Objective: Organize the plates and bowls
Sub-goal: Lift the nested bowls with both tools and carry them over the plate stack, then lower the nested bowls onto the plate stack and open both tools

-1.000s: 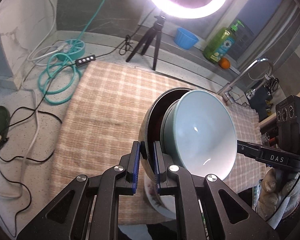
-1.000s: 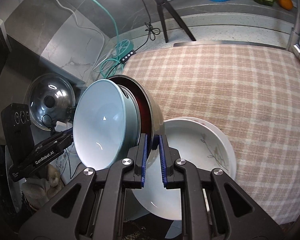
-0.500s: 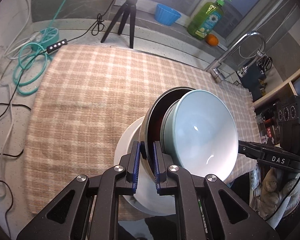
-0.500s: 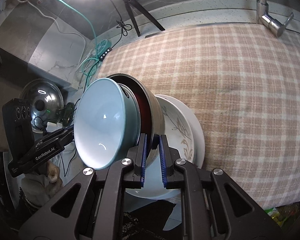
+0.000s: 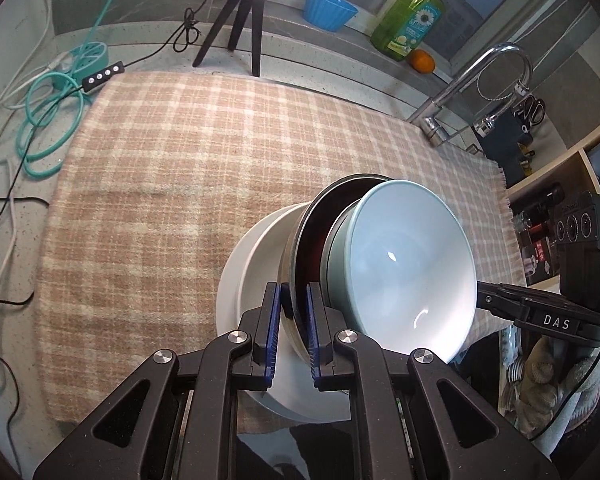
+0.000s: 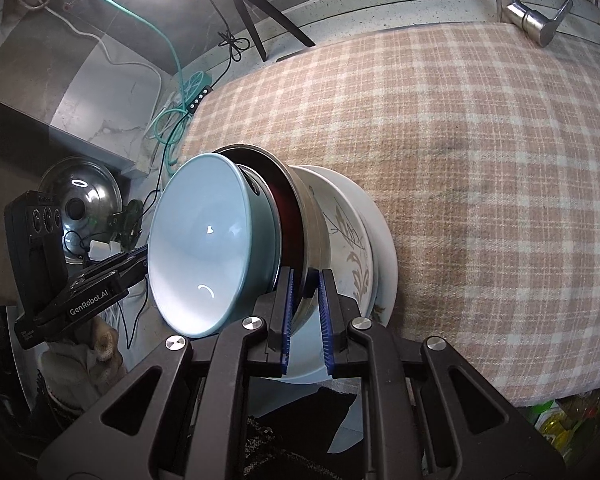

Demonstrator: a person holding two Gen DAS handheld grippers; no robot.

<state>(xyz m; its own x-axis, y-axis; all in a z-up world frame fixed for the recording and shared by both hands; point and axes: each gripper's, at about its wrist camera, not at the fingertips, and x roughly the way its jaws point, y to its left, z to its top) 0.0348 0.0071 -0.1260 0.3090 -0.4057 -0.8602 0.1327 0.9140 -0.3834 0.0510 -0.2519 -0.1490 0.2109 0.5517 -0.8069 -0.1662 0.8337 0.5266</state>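
Observation:
A steel bowl with a dark red inside holds a pale blue bowl nested in it. My left gripper is shut on the steel bowl's rim. My right gripper is shut on the opposite rim of the steel bowl, with the blue bowl to its left. The stack is held over a white plate with a leaf pattern, at the near edge of the checked cloth. I cannot tell whether the steel bowl touches the plate.
A tripod, a blue tub, a green soap bottle and an orange stand along the back ledge. A faucet is at the right. Teal cable lies left. A pot lid lies beyond the cloth.
Both grippers have carried the nested bowls forward over the white plate, which now lies directly under and behind the stack. Both grips are unchanged.

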